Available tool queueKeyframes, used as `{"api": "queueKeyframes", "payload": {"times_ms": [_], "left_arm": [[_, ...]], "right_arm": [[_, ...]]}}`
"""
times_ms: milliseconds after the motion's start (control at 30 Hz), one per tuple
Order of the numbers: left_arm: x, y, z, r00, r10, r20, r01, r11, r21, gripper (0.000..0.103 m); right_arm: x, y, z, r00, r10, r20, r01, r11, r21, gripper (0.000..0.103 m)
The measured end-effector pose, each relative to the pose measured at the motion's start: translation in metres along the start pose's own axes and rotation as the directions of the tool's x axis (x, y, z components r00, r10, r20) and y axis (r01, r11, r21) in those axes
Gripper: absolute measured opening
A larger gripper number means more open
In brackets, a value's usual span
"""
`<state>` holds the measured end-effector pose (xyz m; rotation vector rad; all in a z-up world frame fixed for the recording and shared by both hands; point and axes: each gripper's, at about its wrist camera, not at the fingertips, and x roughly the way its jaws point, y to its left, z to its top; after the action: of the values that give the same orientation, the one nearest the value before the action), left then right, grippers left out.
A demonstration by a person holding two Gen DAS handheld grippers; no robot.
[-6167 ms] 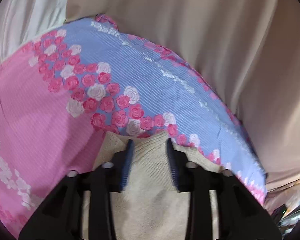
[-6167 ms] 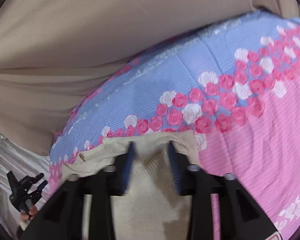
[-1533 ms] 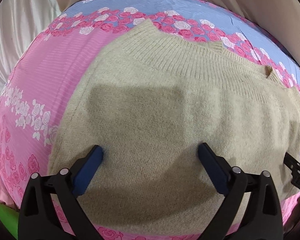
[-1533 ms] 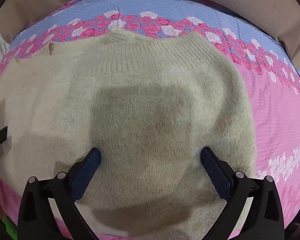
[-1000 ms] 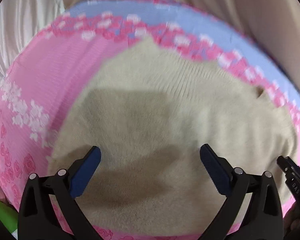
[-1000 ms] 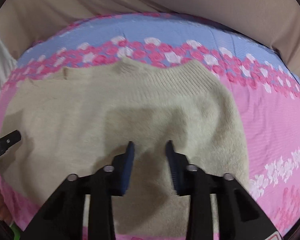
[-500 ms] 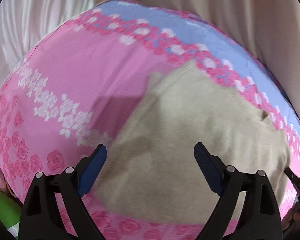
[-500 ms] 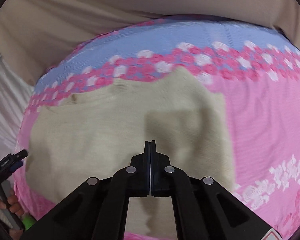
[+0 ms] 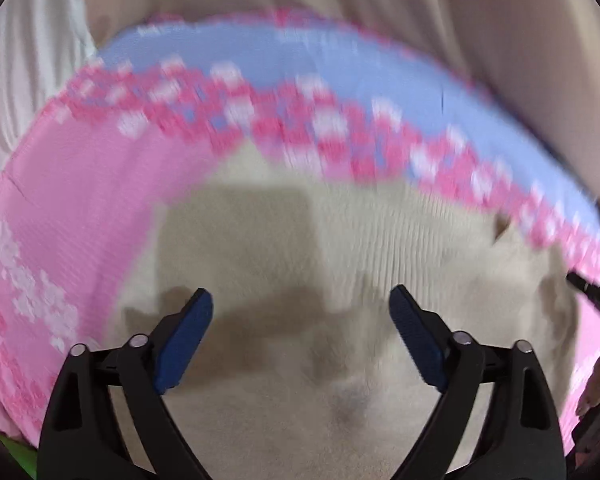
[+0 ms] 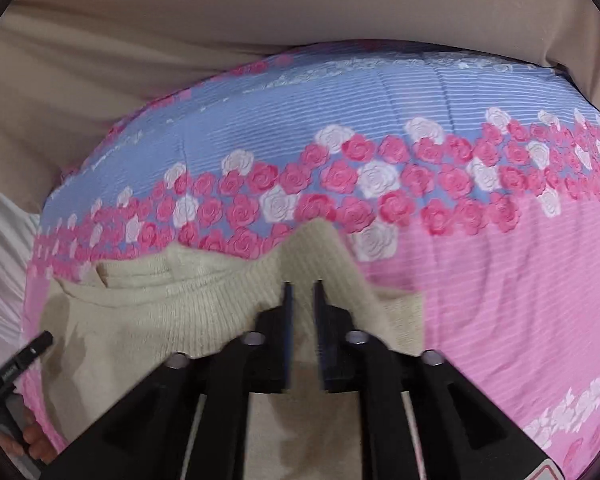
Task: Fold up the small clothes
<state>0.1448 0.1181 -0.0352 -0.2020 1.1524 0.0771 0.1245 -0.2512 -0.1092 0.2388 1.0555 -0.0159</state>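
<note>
A: Report clearance, taking the sweater (image 10: 188, 312) as reference.

B: The sweater lies on the floral bedspread (image 10: 500, 264). Past its ribbed far edge runs a band of roses, then a blue striped zone, then the bedspread's far edge against beige fabric (image 10: 180, 48). To the sweater's right, bare pink bedspread extends to the frame limit. White fabric (image 10: 0, 240) borders the bedspread on the sweater's left.

A: Tool condition?

B: The right gripper (image 10: 302, 300) has its fingers nearly together, clamped on a raised fold of the sweater's ribbed edge. The left gripper (image 9: 298, 320) is spread wide above the sweater's body, blue pads (image 9: 182, 340) apart, nothing between them.

A: Garment appearance?

B: Cream knit, ribbed along the far edge, which peaks just ahead of the right gripper. A small folded corner sits left of that peak. The body carries a dark shadow under the left gripper.

A: Limitations?

B: The left wrist view is motion-blurred; the rose pattern smears. Both grippers cover the sweater's near edge. Whether the left fingers touch the knit cannot be determined.
</note>
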Motion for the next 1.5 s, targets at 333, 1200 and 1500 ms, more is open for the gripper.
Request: {"api": "queueKeyframes", "payload": {"times_ms": [333,1200,1500], "left_arm": [[0.044,0.049,0.044,0.996,0.02,-0.085,-0.028,0.996,-0.088,0.037],[0.002,0.116,-0.075,0.99,-0.08,-0.116,0.032,0.93,-0.366,0.058],[-0.019,0.113,-0.063,0.98,-0.192,-0.061,0.151,0.9,-0.408,0.013]], "right_arm": [[0.014,0.0,0.003,1.0,0.025,0.019,-0.024,0.998,-0.061,0.003],[-0.036,0.041,-0.13,0.989,0.121,-0.086,-0.131,0.983,-0.127,0.014],[-0.021,0.141,-0.1,0.986,0.145,-0.079,-0.163,0.928,-0.334,0.014]]}}
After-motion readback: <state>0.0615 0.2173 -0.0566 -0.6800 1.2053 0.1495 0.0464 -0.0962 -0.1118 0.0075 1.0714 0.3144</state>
